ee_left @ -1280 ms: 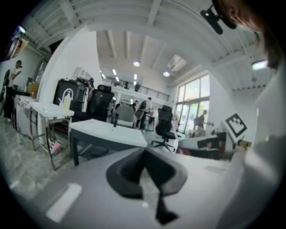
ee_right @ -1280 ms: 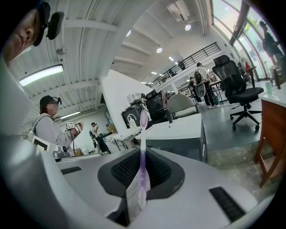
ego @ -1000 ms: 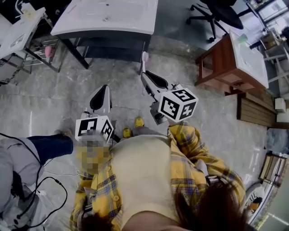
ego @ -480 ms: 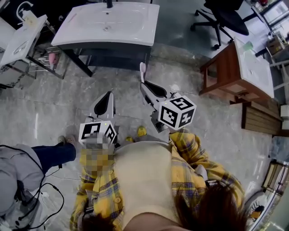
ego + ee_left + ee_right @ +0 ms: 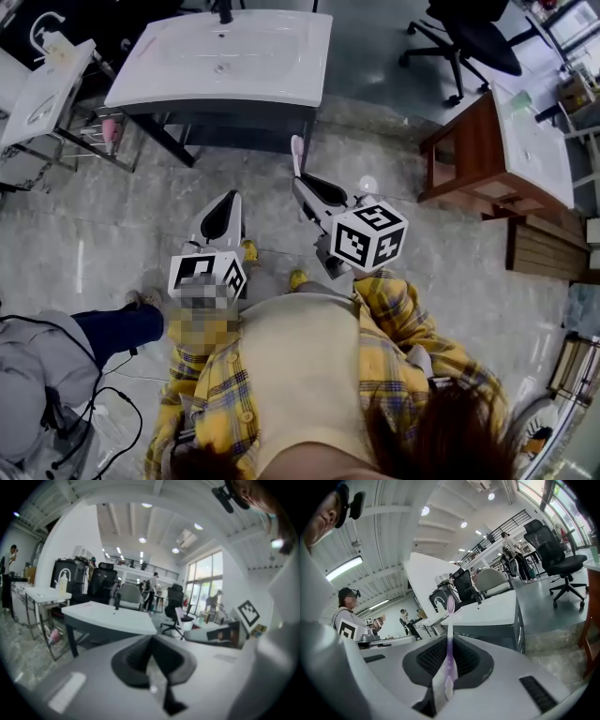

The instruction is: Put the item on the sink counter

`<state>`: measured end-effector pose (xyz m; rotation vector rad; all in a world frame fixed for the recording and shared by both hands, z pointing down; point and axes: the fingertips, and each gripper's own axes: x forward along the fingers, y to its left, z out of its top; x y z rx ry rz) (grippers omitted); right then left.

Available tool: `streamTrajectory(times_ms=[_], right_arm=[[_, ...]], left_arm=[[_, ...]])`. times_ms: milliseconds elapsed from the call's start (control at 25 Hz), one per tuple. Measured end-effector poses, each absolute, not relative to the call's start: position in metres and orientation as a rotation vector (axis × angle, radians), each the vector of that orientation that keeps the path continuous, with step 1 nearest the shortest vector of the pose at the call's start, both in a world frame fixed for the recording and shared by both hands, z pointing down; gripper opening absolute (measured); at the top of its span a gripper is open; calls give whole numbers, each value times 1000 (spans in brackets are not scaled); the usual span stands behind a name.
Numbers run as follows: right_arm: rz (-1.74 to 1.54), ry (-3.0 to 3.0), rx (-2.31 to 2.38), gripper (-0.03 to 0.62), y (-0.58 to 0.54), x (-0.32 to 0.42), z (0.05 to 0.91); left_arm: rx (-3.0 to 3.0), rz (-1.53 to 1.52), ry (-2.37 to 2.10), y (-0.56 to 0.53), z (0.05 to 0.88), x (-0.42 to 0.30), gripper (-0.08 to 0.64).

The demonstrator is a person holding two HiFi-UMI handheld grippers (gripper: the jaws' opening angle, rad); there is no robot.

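Right gripper view showed the right gripper (image 5: 449, 644), fingers clamped on an upright purple toothbrush (image 5: 449, 620); the left gripper (image 5: 152, 644) had its fingers pressed together, empty.

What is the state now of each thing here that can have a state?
right gripper: shut on the toothbrush.
toothbrush: clamped by its handle, head past the jaws.
left gripper: shut, nothing between the jaws.
sink counter: toothbrush not yet on it.

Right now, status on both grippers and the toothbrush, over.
Left gripper shut, empty. Right gripper shut on toothbrush, head out front. Sink counter ahead, toothbrush not yet on it. Only bare floor between.
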<state>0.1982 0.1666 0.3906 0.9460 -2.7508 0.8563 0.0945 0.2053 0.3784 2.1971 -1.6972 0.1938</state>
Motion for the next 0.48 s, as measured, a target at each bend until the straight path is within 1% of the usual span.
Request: streamTrajectory(times_ms=[240,480], right_arm=[[849,-2733,1016,44,140,176,391],[852,-2708,1073,44,103,139,391]], left_arm=[[2259,187,-1642,171,381,76,8],[2304,208,-1591,128,381,38,8]])
